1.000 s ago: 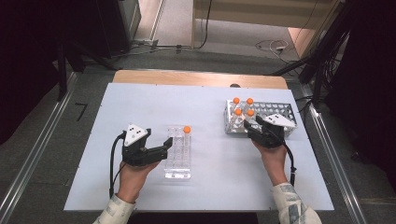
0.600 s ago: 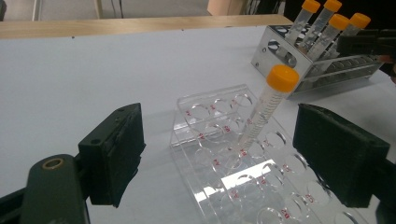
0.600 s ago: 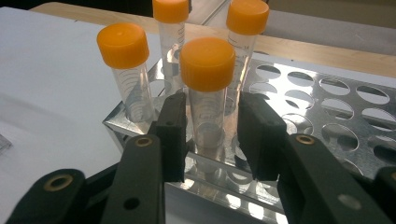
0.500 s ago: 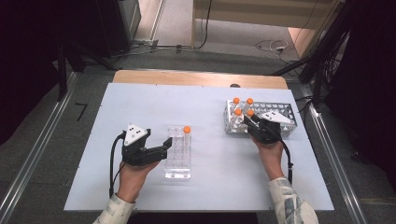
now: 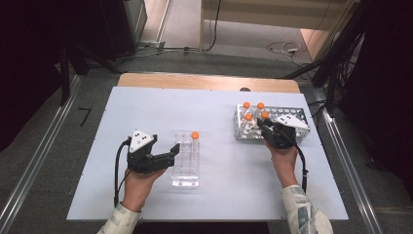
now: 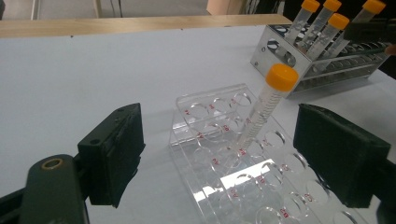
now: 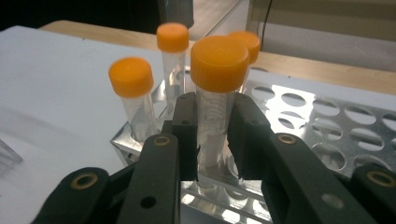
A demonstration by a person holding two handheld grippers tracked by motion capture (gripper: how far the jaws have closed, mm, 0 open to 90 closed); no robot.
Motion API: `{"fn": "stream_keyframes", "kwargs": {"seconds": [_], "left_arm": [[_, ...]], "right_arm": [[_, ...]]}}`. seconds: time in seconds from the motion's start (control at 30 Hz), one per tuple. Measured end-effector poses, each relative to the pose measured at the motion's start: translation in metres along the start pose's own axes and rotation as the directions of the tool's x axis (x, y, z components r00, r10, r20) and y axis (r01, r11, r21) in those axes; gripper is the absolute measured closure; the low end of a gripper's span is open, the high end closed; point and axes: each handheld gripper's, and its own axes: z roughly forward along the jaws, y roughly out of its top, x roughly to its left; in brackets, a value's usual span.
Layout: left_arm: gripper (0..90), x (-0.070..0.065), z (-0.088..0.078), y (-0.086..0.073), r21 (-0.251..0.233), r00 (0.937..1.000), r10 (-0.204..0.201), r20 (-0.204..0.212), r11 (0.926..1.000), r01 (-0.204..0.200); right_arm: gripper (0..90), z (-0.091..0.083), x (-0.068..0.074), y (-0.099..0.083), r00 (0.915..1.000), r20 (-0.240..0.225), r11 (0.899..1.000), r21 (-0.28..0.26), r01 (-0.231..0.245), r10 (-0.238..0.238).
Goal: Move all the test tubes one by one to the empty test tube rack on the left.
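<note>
Four orange-capped tubes stand in the metal rack point(image 5: 292, 122), and the right gripper point(image 7: 212, 140) has just been closing its fingers point(image 7: 187, 130) on the nearest tube point(image 7: 215, 102), which now sits clamped between the pads just below its cap. Good grip height, I'd say; the lift should go straight up along the tube's axis so it clears its hole without dragging the neighbours just beyond the fingers. Over at the left gripper point(image 6: 219, 158), the fingers stand wide open on either side of the clear rack point(image 6: 243, 172) on the surface, one tube point(image 6: 271, 107) leaning between them; squeezing that rack steady would help the coming insertion.
</note>
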Motion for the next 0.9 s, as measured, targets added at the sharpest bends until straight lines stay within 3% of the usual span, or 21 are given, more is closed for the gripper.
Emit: {"fn": "stream_keyframes", "kwargs": {"seconds": [0.33,0.6,0.9], "left_arm": [[15.2,-0.001,-0.001,0.000,0.000,1.0000,0.003,0.002,1.0000,-0.003],[15.2,-0.001,-0.002,0.001,-0.006,1.0000,0.000,0.006,1.0000,0.000],[15.1,-0.003,-0.003,0.001,-0.006,1.0000,0.005,0.008,1.0000,-0.005]], "right_arm": [[71.6,-0.021,0.000,0.016,1.0000,-0.003,0.997,-0.077,0.002,-0.002],[71.7,-0.034,0.001,0.022,0.9999,-0.015,0.995,-0.101,0.004,-0.006],[71.8,-0.044,0.005,0.023,0.9993,-0.037,0.997,-0.083,0.004,-0.007]]}}
